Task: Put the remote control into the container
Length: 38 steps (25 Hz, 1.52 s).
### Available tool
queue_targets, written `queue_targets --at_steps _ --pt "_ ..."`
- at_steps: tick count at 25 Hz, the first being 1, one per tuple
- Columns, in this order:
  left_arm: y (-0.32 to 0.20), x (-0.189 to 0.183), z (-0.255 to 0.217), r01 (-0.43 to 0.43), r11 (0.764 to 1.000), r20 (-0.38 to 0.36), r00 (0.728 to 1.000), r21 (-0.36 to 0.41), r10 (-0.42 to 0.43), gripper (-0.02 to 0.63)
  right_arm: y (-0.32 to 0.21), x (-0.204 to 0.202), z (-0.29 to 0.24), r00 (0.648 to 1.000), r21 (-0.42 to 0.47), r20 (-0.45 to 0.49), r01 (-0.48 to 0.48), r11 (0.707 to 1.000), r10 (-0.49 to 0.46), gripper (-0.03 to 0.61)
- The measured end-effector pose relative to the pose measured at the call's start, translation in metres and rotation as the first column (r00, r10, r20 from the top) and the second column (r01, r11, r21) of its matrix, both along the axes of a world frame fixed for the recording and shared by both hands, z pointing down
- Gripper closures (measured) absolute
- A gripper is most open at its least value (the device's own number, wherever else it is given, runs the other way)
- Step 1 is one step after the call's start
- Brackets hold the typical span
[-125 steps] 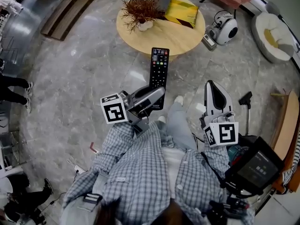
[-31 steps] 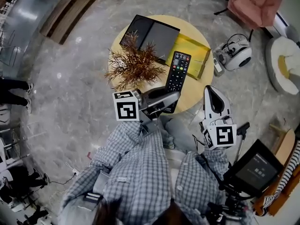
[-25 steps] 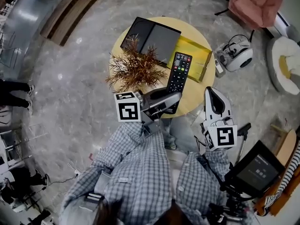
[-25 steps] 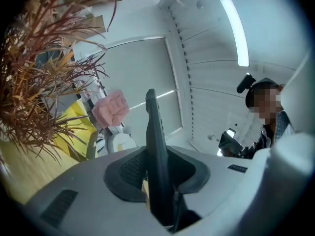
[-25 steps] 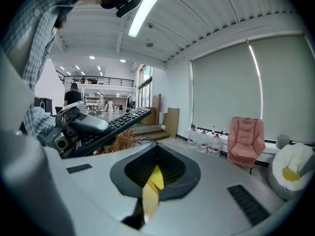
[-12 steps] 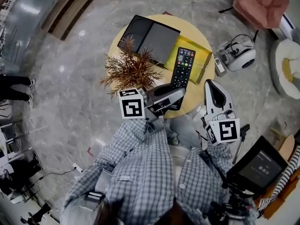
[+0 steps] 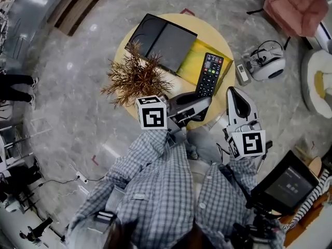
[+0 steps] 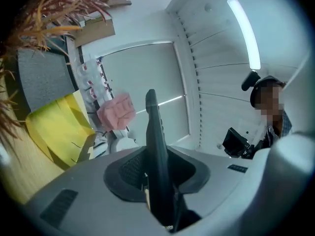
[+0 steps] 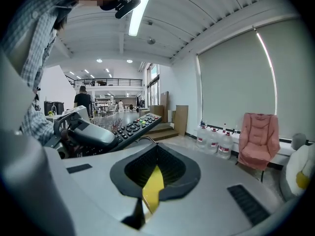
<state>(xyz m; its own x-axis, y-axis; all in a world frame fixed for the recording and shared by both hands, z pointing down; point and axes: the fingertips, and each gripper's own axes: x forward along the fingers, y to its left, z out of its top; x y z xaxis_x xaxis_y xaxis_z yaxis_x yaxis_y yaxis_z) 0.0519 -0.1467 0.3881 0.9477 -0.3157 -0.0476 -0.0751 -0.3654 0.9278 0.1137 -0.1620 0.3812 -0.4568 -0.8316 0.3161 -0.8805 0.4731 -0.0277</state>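
Remote [image 7: 209, 75]: long, flat black slab. The upper face carries rows of small keys, with a few coloured keys near the far end. In the left gripper view it appears edge-on as a thin dark blade rising from the jaw recess.

Grip: the left gripper [image 7: 202, 107] has its jaws clamped on the near end of the remote. The remote projects from the gripper toward 1 o'clock in the head view.

Position: the remote lies over the 3 o'clock side of the yellow container [image 7: 193, 61]. Contact between remote and container cannot be confirmed from any view.

Container: shallow, rectangular, yellow. It stands on the round wooden table [image 7: 208, 31].

Adjacent items on the table:
- Flat black box [image 7: 163, 38], touching the container at its 10 o'clock side.
- Dried brown plant [image 7: 132, 78], at 8 o'clock from the container, close beside the left gripper.

Right gripper [image 7: 235, 95]: at 4 o'clock from the remote, off the table edge and apart from the remote. Its jaws are closed together and grip nothing. A yellow sliver shows in the slit between them; its identity cannot be determined.

Surroundings: a white round device [image 7: 268, 66] stands on the floor at 3 o'clock from the table. A pink chair [image 7: 296, 5] stands at 1 o'clock.
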Motion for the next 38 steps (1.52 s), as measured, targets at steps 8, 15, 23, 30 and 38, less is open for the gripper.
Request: queue_targets --at_steps 8,15,23,30,38 --pt "-0.011 0.023 0.015 0.03 0.998 -0.003 1.0 -0.051 -0.03 0.499 -0.005 0.023 0.006 1.0 -0.015 -0.003 -0.011 1.0 0.011 0.572" --pt "-0.027 0.031 0.029 0.073 0.994 0.01 0.997 -0.077 -0.073 0.499 -0.006 0.037 0.009 1.0 -0.023 -0.008 -0.016 1.0 0.016 0.572" --pt "-0.036 0.032 0.059 0.141 0.979 0.047 0.99 -0.149 -0.135 0.499 0.001 0.051 0.016 1.0 -0.028 -0.007 -0.03 0.999 0.03 0.572" --pt "-0.055 0.034 0.083 0.18 0.959 0.052 0.984 -0.219 -0.173 0.499 -0.003 0.066 0.023 0.999 -0.04 -0.005 -0.047 0.998 0.047 0.572" --pt "-0.073 0.033 0.103 0.23 0.922 0.014 0.971 -0.311 -0.238 0.499 -0.003 0.077 0.024 0.997 -0.044 0.002 -0.078 0.996 0.078 0.572"
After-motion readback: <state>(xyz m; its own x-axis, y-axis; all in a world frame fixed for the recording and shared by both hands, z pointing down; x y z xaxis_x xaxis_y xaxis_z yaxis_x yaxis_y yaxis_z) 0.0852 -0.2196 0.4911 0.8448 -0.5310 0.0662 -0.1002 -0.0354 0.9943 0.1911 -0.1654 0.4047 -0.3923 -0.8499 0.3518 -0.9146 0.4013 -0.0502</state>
